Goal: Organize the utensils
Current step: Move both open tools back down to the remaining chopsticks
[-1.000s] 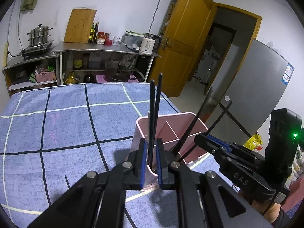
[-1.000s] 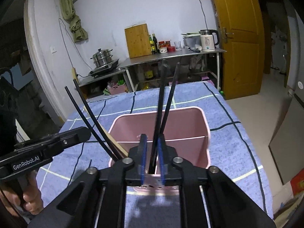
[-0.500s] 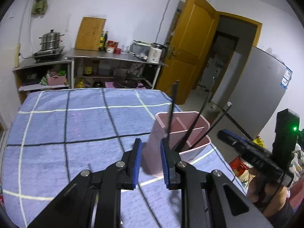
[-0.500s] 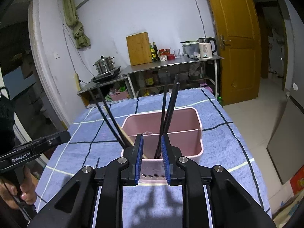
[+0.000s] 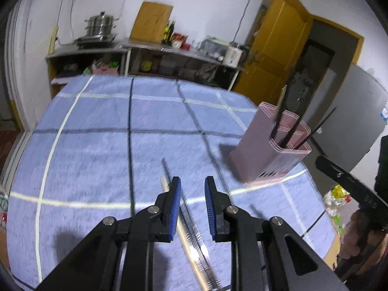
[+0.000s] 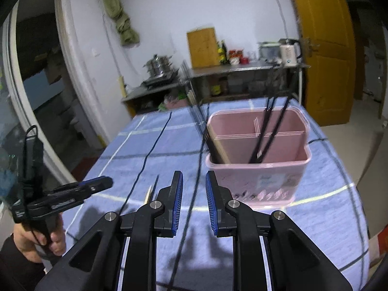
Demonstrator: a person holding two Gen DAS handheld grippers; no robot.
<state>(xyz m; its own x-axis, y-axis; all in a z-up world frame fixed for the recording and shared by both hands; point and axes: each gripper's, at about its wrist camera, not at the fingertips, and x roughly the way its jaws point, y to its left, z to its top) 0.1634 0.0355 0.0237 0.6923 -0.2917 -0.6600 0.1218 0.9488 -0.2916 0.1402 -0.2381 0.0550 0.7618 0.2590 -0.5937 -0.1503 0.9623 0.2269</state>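
Note:
A pink utensil holder (image 6: 257, 169) stands on the blue checked cloth (image 6: 150, 145) with several black chopsticks (image 6: 264, 131) leaning in its compartments. My right gripper (image 6: 194, 173) hangs open and empty just short of its near wall. My left gripper (image 5: 192, 179) is open too, low over a silver chopstick (image 5: 165, 167) and a wooden chopstick (image 5: 163, 184) that lie on the cloth and run under its fingers. The pads touch neither. The holder (image 5: 271, 145) is off to the right in the left wrist view.
Steel shelves (image 5: 169, 51) with a pot, a cutting board and a kettle line the back wall beside a yellow door (image 5: 274, 55). A grey fridge (image 5: 351, 111) stands beyond the table's right edge. A person's hand (image 6: 36, 240) holds the left gripper's handle.
Both grippers let go of their black chopsticks, which now stand in the holder, and drew back. The left one swung left and down over the chopsticks on the cloth.

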